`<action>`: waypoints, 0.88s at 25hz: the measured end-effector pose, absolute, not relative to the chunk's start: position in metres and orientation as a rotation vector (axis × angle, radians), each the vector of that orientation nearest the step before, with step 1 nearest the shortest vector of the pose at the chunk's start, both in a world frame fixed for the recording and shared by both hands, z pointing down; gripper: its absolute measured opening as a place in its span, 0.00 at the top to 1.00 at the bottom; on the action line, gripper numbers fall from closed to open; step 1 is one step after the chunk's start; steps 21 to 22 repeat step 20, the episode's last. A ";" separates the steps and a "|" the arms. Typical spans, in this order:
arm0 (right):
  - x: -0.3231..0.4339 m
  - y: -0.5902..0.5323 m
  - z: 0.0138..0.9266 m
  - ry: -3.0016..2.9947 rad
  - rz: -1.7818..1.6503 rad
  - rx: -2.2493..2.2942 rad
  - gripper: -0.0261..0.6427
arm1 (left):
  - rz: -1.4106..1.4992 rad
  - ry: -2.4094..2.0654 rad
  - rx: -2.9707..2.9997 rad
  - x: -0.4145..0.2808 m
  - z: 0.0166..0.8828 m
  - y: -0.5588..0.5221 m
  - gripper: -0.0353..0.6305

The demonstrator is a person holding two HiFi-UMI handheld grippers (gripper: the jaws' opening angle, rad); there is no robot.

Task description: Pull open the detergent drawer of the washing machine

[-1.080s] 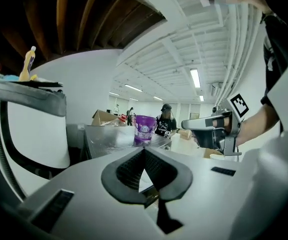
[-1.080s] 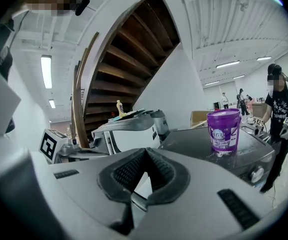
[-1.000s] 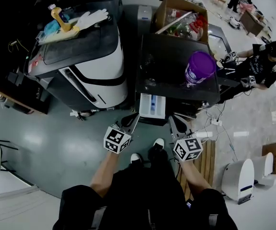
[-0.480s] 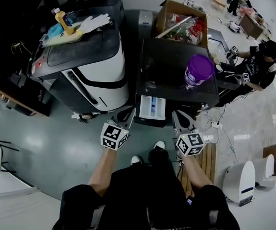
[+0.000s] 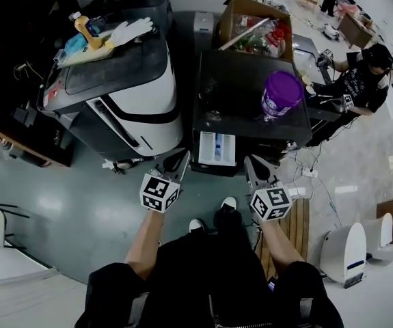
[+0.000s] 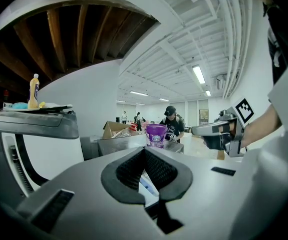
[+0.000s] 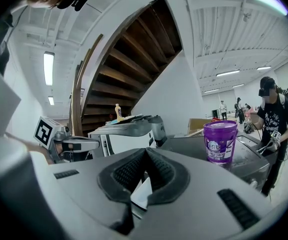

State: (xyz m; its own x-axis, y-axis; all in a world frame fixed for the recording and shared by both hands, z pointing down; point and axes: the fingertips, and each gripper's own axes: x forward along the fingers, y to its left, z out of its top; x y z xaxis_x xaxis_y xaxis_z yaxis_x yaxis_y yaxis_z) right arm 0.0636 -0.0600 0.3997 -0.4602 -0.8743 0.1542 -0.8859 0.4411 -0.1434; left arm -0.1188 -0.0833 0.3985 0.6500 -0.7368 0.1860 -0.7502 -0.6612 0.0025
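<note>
The detergent drawer (image 5: 217, 149) stands pulled out from the near front of the dark washing machine (image 5: 247, 80), a white tray with a blue part inside, and it lies between the two grippers. The left gripper (image 5: 178, 163) hangs just left of the drawer and apart from it; in its own view its jaws meet at the tips, leaving only the rounded hollow between the pads, and they hold nothing. The right gripper (image 5: 255, 170) sits just right of the drawer, near the machine's front corner, and its jaws are likewise closed tip to tip and empty. A purple tub (image 5: 282, 95) stands upright on top of the washing machine, towards its right side. Far behind it is an open cardboard box (image 5: 253, 20) full of loose things. To the left stands a white and grey machine (image 5: 131, 91) with a yellow bottle (image 5: 87, 30) and a white glove (image 5: 132, 27) on its lid. A person in dark clothes (image 5: 361, 80) is at the far right.
</note>
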 end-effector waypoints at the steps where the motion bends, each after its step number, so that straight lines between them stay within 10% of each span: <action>1: 0.063 -0.060 0.399 -2.616 0.309 1.603 0.95 | 0.259 -1.256 2.779 -0.120 0.399 -0.083 0.92; 22: 0.044 -0.055 0.404 -2.617 0.293 1.562 0.95 | 0.260 -1.238 2.764 -0.124 0.409 -0.079 0.92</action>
